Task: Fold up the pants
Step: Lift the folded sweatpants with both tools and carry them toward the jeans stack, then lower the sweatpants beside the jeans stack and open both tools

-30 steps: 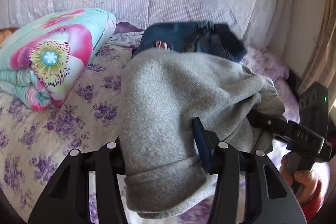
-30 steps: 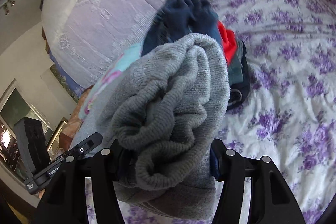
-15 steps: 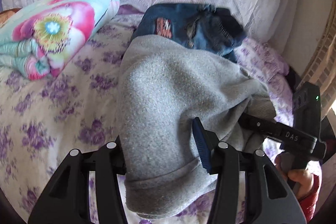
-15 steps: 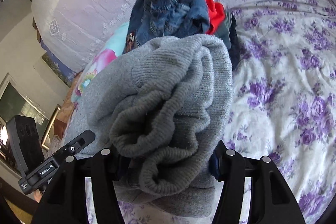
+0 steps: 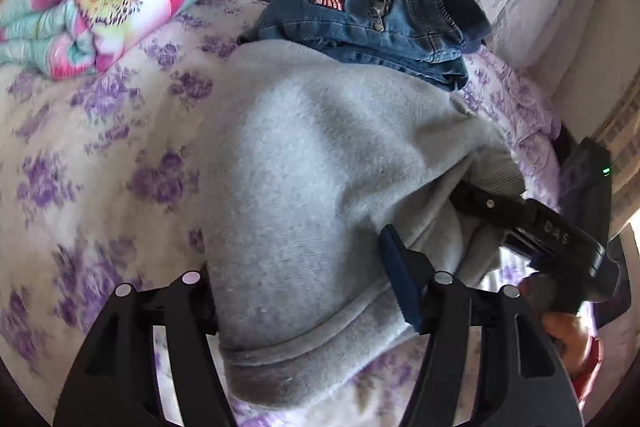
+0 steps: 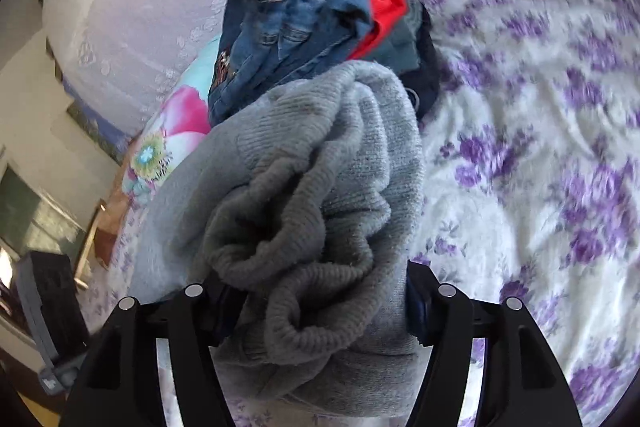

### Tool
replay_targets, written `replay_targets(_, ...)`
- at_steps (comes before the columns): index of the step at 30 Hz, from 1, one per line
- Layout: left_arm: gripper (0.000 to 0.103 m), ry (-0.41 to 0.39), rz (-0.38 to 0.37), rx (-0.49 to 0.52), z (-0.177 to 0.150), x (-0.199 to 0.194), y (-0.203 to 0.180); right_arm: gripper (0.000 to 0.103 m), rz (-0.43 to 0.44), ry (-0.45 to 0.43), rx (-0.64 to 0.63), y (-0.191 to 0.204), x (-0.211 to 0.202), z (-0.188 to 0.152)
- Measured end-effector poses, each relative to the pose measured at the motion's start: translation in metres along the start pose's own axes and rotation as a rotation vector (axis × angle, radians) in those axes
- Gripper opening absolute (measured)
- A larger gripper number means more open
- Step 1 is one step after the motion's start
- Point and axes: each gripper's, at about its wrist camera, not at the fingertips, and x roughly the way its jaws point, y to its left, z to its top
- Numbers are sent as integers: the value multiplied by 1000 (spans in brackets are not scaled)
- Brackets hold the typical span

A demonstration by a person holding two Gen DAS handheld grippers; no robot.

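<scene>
Here, from left to right:

Folded quilt: a floral quilt in pink and turquoise lies at the far left on the white bedsheet with purple flowers, well apart from the work.

Left gripper: the black left gripper has its jaws opening, with the cuffed hem end of the grey fleece pants between them; the blue pad of one finger stands just beside the cloth, and whether it presses I cannot tell.

Pants: the folded grey fleece sweatpants lie on the bed between the two grippers, their far edge touching the stack of folded blue denim jeans.

Handling: I judge them soft, thick and fairly light; limp, so any unsupported part sags, and the fleece should not slip in the pads. The ribbed waistband is bunched and springy and may unfold itself once let go.

Where to hold: best at the hem and waistband, pinching all layers together near the edges.

Right gripper: the black right gripper is opening too, with the bunched waistband filling the gap between its fingers.

Clothes pile: beyond lie red cloth and darker garments.
</scene>
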Motion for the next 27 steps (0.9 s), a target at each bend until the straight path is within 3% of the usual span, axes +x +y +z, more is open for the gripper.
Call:
replay_targets(2, 61, -14, 35, 44, 0, 0, -5, 66, -30, -4, -60, 9, -3, 1)
replay_targets(4, 69, -8, 62, 60, 3, 9, -2, 74, -60, -8, -79, 9, 1, 0)
replay_targets(5, 74, -4, 66, 63, 6, 14, 3, 87, -76, -7, -70, 5, 6, -2)
replay_targets(6, 87, -10, 75, 64, 8, 20, 9, 96, -102, -15, -72, -1, 10, -2)
replay_targets(7, 95, -14, 79, 60, 11, 24, 14, 96, -114, -27, -82, -5, 12, -3)
replay_targets(11, 95, -16, 33, 34, 17, 24, 22, 96, -127, -41, -90, -9, 5, -5)
replay_targets(13, 88, -69, 72, 50, 18, 7, 16, 96, -198, -133, -144, 9, -15, -7)
replay_targets(15, 89, -146, 81, 98, 23, -19, 6, 98, -223, -249, -206, 28, -42, -10)
replay_targets(18, 90, -246, 165, 150, 30, -44, -2, 98, -256, -410, -290, 52, -73, -15)
replay_targets(21, 90, -194, 275, 150, 37, -22, 7, 98, -347, -365, -364, 60, -54, -10)
replay_targets(24, 91, -100, 275, 118, 29, 9, 23, 99, -440, -251, -356, 41, -18, -11)
replay_targets(25, 93, -99, 279, 116, 25, 15, 26, 99, -430, -202, -344, 30, -5, -11)
replay_targets(27, 93, -115, 296, 136, 23, 17, 25, 99, -358, -188, -268, 17, -6, -7)
